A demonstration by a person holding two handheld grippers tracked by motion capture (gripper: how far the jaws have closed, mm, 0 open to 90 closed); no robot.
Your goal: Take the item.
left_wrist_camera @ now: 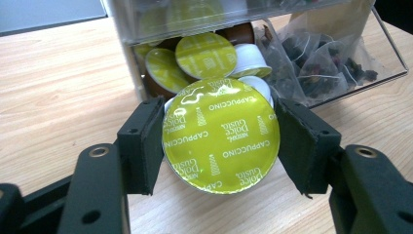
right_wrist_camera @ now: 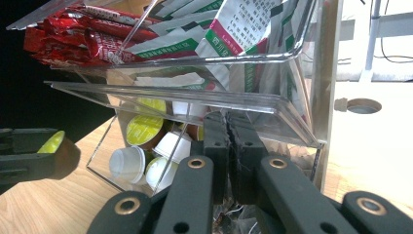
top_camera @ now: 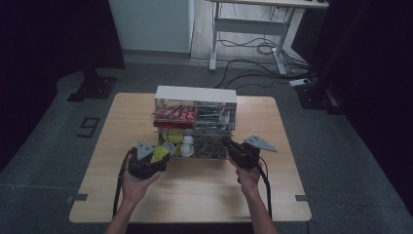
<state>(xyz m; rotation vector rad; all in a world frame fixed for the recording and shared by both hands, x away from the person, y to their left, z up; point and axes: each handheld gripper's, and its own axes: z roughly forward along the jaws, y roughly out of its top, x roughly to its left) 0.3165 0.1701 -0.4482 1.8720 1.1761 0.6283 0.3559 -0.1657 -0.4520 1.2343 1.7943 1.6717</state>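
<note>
My left gripper is shut on a coffee capsule with a shiny green lid marked cappuccino, one pad on each side of its rim. It hangs just above the table in front of the clear organizer's open lower drawer, where more capsules lie. The high view has this gripper and its capsule left of the drawer. My right gripper has its jaws pressed together at the drawer's front right. Whether it pinches the thin clear wall I cannot tell.
Clear tea bags fill the drawer's right half. Red sachets and green-printed packets sit in the upper tier. The wooden table has bare room in front of the organizer. A desk frame and floor cables stand behind.
</note>
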